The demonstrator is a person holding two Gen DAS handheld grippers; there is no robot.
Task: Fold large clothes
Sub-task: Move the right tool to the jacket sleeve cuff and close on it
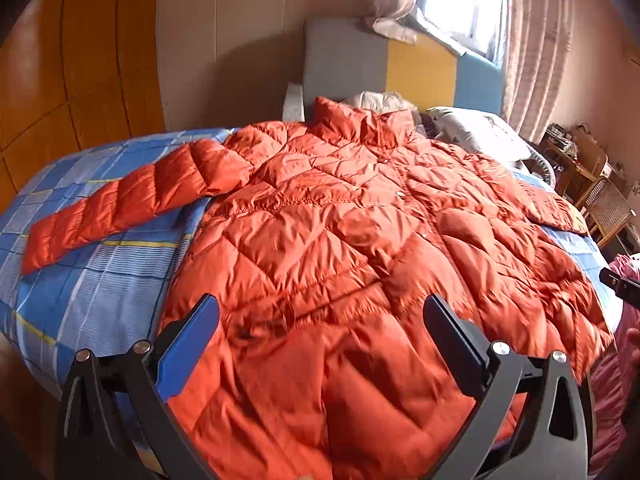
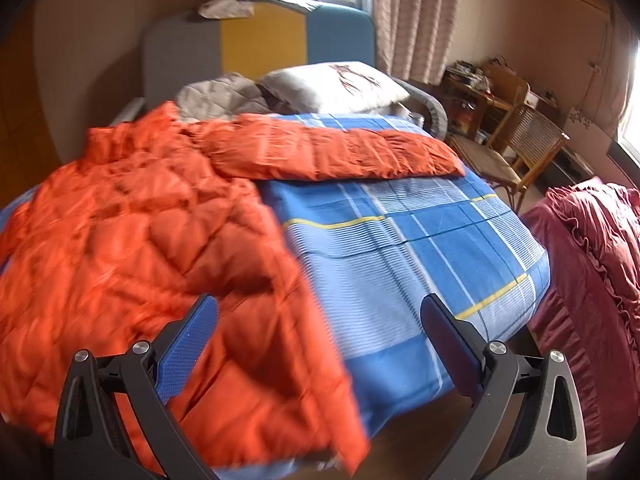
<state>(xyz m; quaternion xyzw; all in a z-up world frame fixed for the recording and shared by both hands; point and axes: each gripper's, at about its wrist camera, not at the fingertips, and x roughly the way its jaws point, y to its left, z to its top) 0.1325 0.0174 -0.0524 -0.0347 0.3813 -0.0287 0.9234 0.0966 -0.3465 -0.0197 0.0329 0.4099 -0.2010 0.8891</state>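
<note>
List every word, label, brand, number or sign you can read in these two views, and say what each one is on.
None can be read.
Orange jacket: a small dark mark near the hem, too blurred to tell whether it is text.
Pillow: a dark printed design, a picture rather than letters as far as can be seen.
Cluttered side table: items too small and blurred to read.
Left gripper and right gripper: no markings visible.

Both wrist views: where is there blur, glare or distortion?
Left wrist view: the window is blown out white, and the bed curves from the fisheye. Right wrist view: the near part of the orange jacket is smeared by motion.
</note>
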